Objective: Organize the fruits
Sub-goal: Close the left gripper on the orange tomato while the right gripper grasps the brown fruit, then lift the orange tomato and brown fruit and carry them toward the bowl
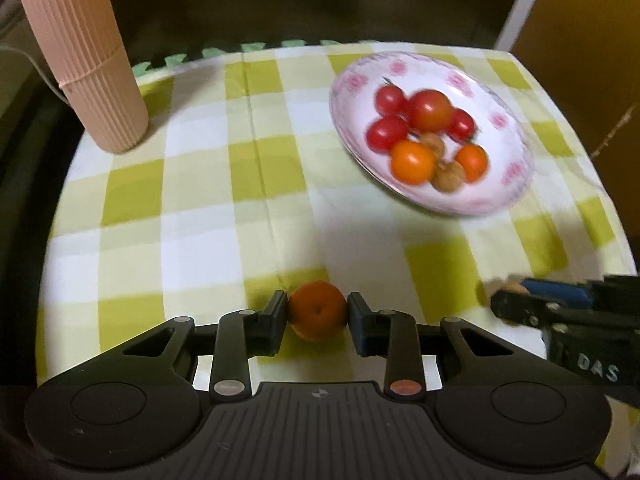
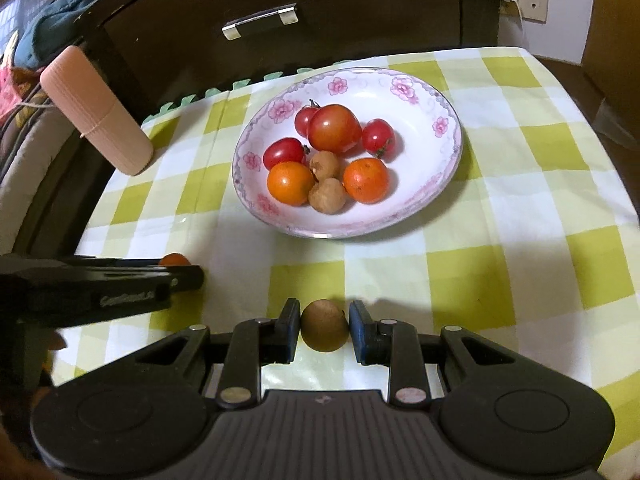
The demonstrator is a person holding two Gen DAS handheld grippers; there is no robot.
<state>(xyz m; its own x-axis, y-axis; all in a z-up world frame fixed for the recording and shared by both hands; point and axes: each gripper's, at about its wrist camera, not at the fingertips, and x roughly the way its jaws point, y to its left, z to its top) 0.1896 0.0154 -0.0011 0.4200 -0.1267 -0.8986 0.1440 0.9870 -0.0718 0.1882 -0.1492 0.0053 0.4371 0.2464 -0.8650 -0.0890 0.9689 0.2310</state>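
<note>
We held the small orange (image 1: 317,309) in the left claw (image 1: 317,314) and the brown fruit (image 2: 324,326) in the right claw (image 2: 324,328), both near the bowl (image 2: 448,148) on the worktop (image 2: 520,184).

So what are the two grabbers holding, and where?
The left gripper pinches a small orange by its sides. The right gripper pinches a brown round fruit by its sides.

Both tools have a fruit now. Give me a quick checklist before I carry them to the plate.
1. Left tool shut on the small orange citrus fruit: ok.
2. Right tool shut on the round brown longan-like fruit: ok.
3. Floral white plate upright on the green checked tablecloth: ok.
4. Free space in plate, near edge: ok.
5. Fruits lifted clear of cloth: cannot tell.
</note>
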